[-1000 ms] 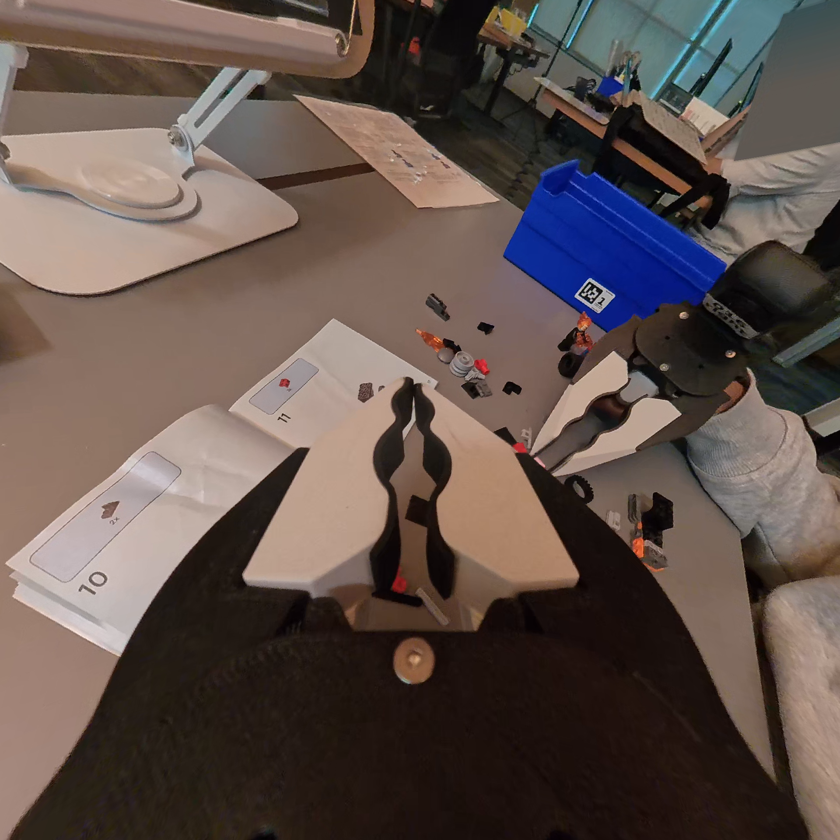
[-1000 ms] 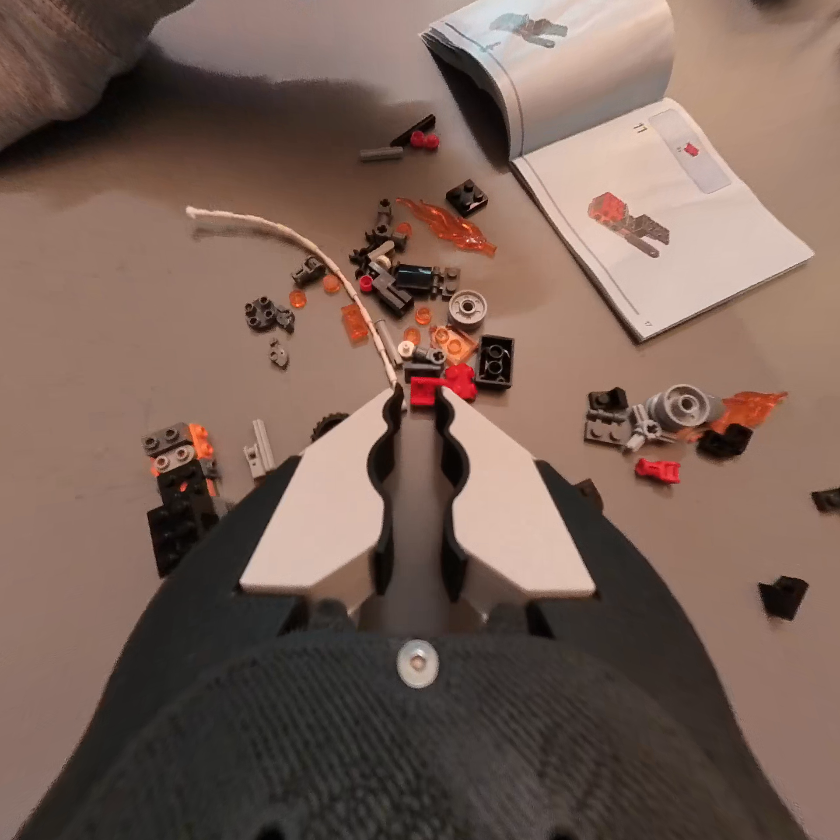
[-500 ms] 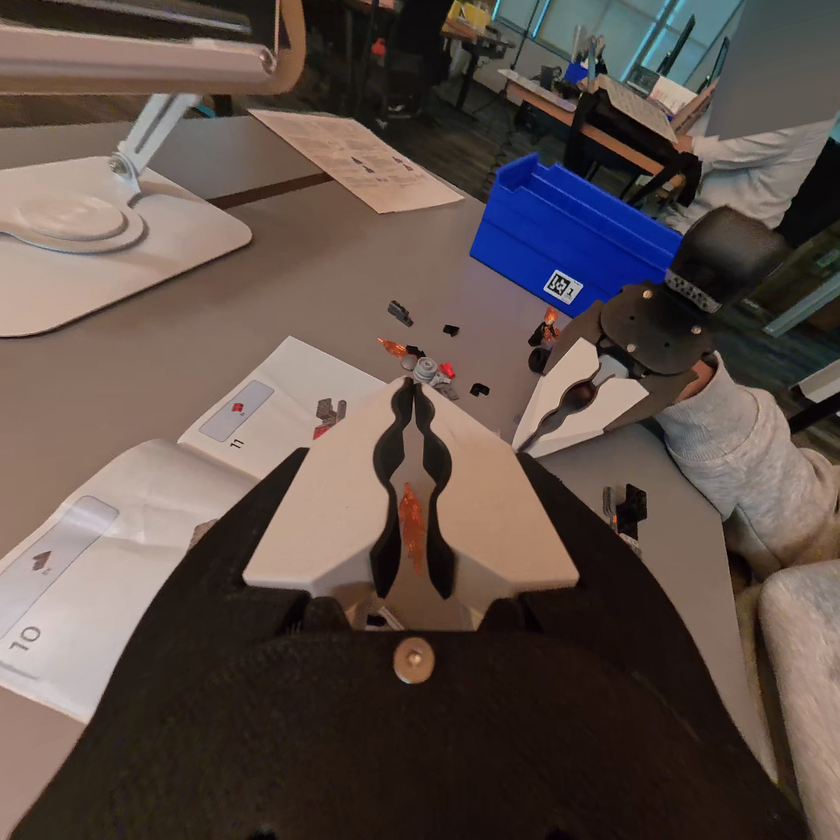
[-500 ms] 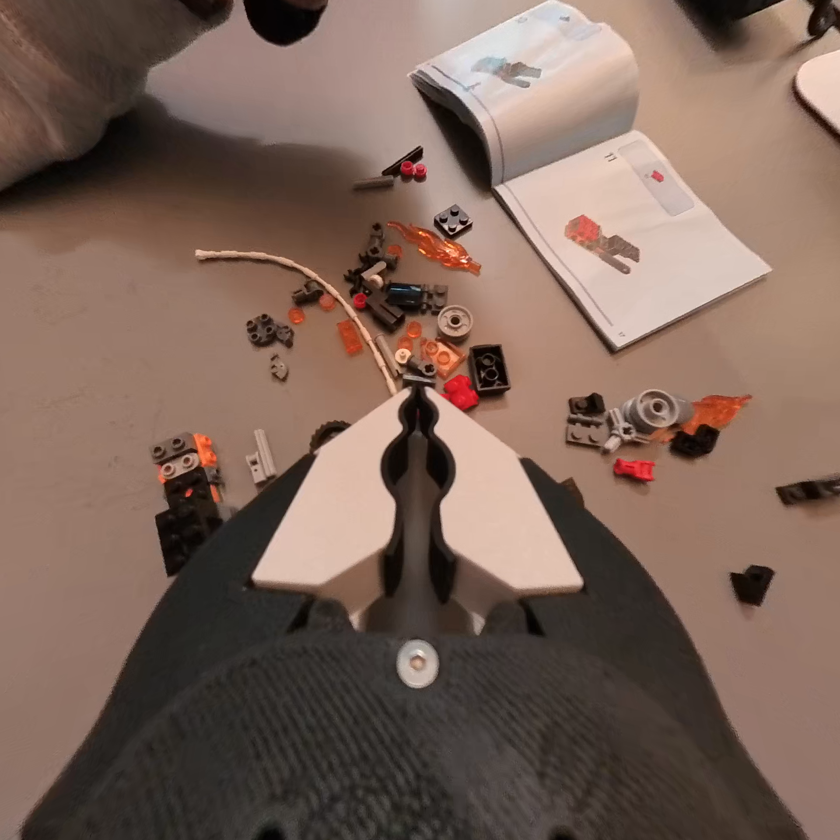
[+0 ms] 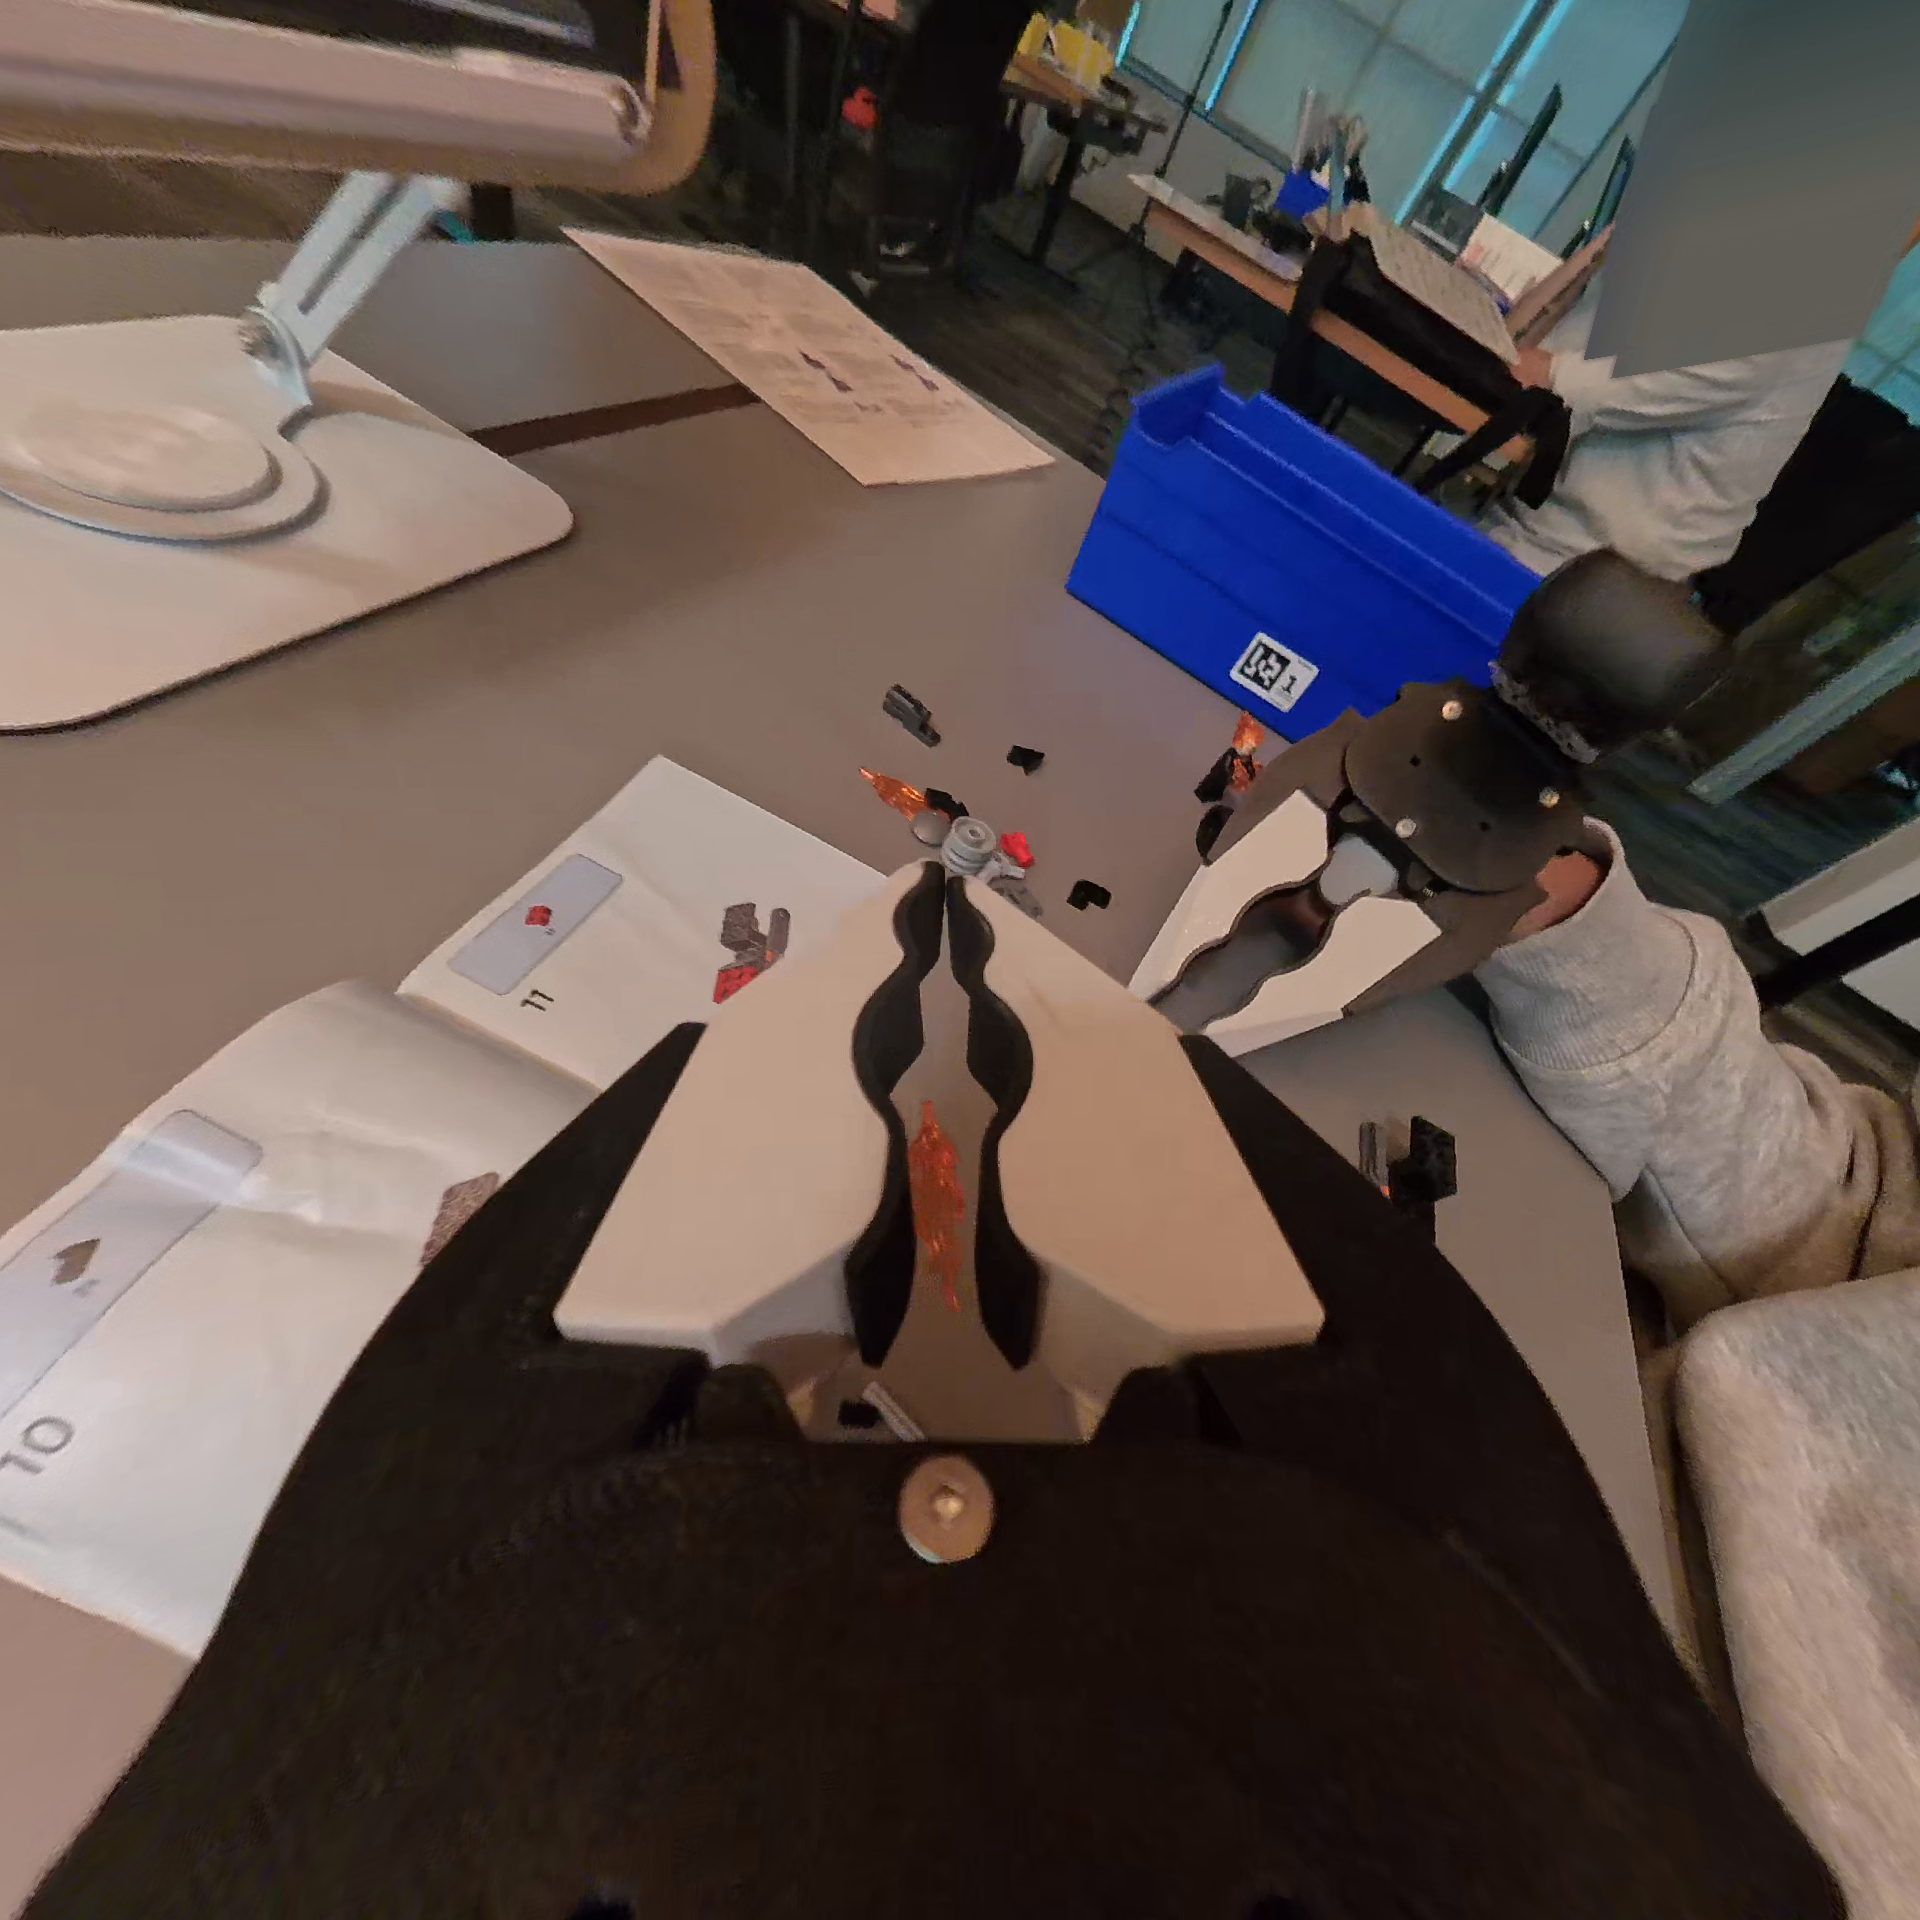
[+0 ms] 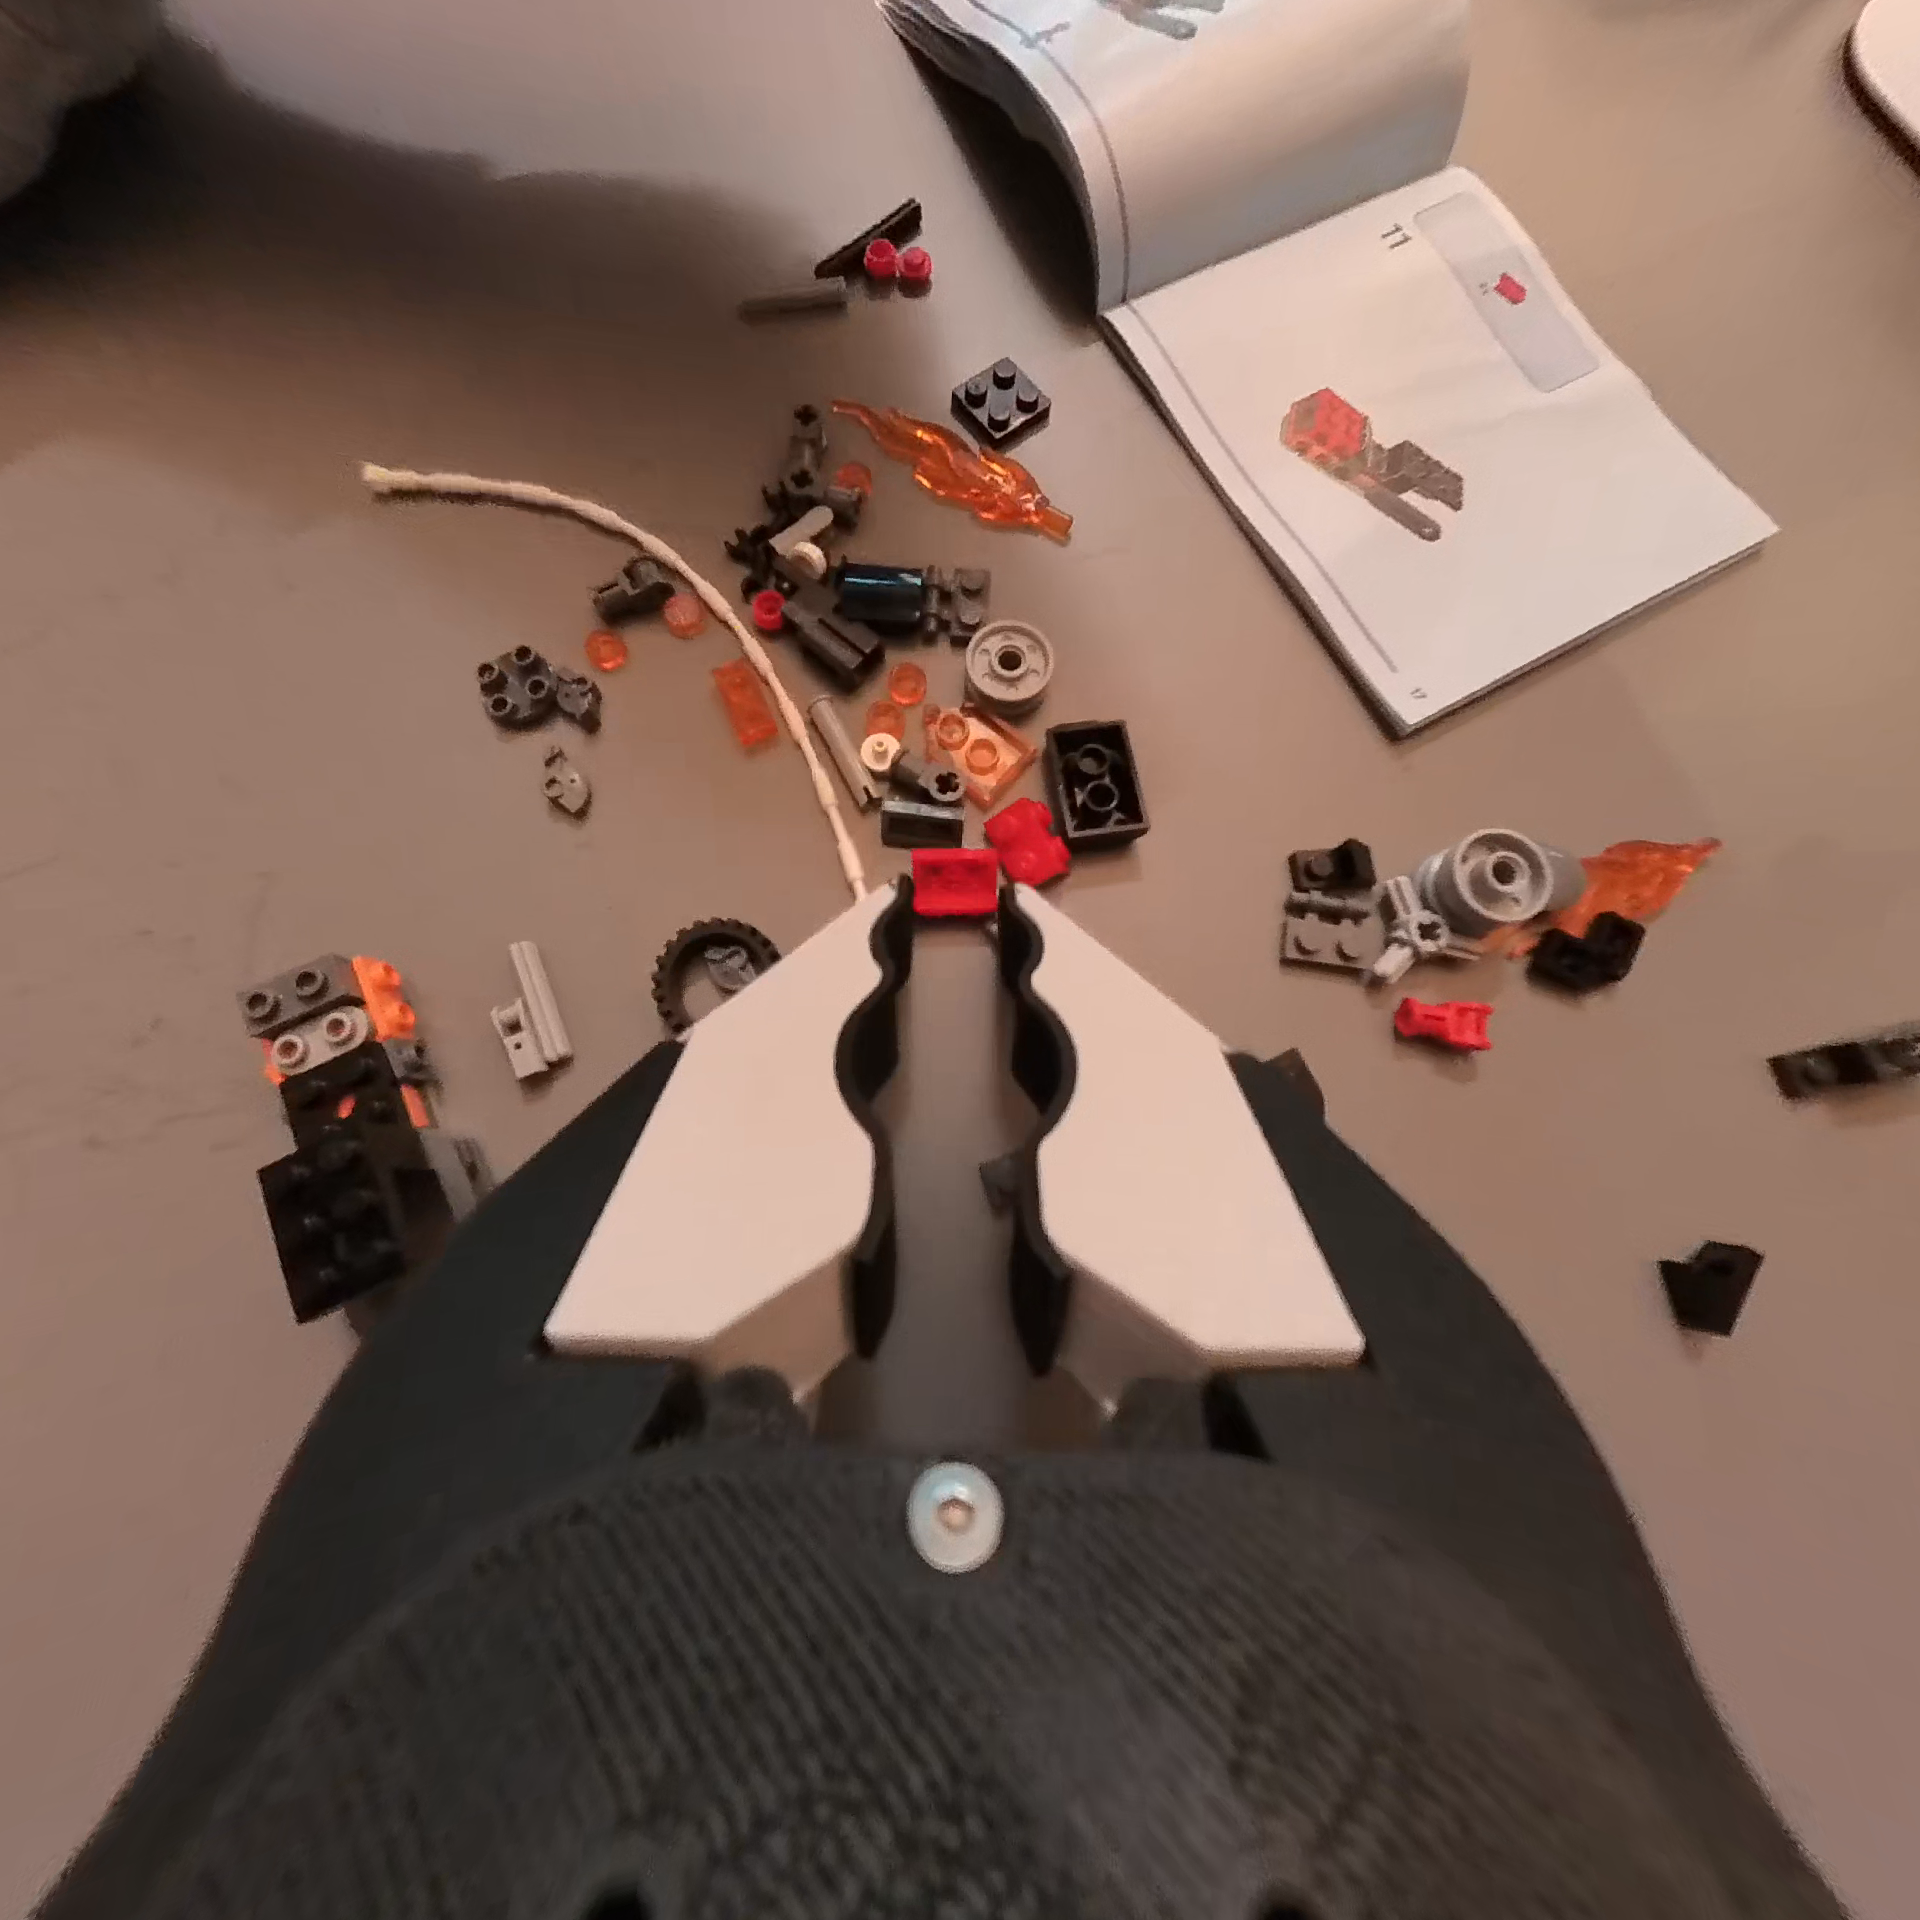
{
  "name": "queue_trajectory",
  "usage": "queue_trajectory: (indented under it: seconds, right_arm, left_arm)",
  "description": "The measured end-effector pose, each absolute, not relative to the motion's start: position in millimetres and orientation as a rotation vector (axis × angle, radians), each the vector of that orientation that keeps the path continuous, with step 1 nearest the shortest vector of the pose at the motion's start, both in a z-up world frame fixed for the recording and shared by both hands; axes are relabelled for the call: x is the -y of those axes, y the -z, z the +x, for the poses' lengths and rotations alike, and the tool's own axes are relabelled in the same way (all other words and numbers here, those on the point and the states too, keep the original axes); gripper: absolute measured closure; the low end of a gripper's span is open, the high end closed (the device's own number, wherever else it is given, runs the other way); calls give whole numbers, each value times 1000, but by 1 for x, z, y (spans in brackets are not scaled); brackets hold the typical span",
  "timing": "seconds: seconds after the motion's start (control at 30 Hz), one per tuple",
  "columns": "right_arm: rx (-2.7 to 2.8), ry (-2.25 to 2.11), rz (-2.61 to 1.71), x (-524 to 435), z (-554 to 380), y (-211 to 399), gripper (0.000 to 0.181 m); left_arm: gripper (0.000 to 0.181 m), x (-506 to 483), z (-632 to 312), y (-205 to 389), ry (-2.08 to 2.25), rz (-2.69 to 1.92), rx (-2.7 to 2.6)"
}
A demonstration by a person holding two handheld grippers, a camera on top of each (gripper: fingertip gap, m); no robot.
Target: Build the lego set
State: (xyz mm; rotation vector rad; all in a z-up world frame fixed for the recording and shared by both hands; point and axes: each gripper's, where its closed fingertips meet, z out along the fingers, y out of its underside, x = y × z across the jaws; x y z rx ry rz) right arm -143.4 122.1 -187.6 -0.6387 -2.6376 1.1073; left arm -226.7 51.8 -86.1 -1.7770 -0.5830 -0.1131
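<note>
Right gripper (image 6: 954, 902) pinches a flat red brick (image 6: 953, 881), long axis crosswise (glossy plastic); left gripper (image 5: 945, 881) nearly closed, empty.

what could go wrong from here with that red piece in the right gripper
1. The right gripper pinches the small red brick only at its very fingertips, so it could slip or pop out as it is carried.
2. Loose parts crowd right beside the grip: another red piece and a black brick could be knocked aside.
3. The white string ends by the left fingertip and could snag and drag pieces.
</note>
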Motion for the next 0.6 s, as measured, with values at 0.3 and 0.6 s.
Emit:
queue_trajectory:
  seconds: [0.3,0.6]
  right_arm:
    - [2619,-1172,-681,-121,-145,177,167]
    - [2346,-1547,-709,-122,-154,116,167]
  left_arm:
    - [181,-37,-239,71,122,-1655,637]
    - [180,-43,-232,65,98,-1649,567]
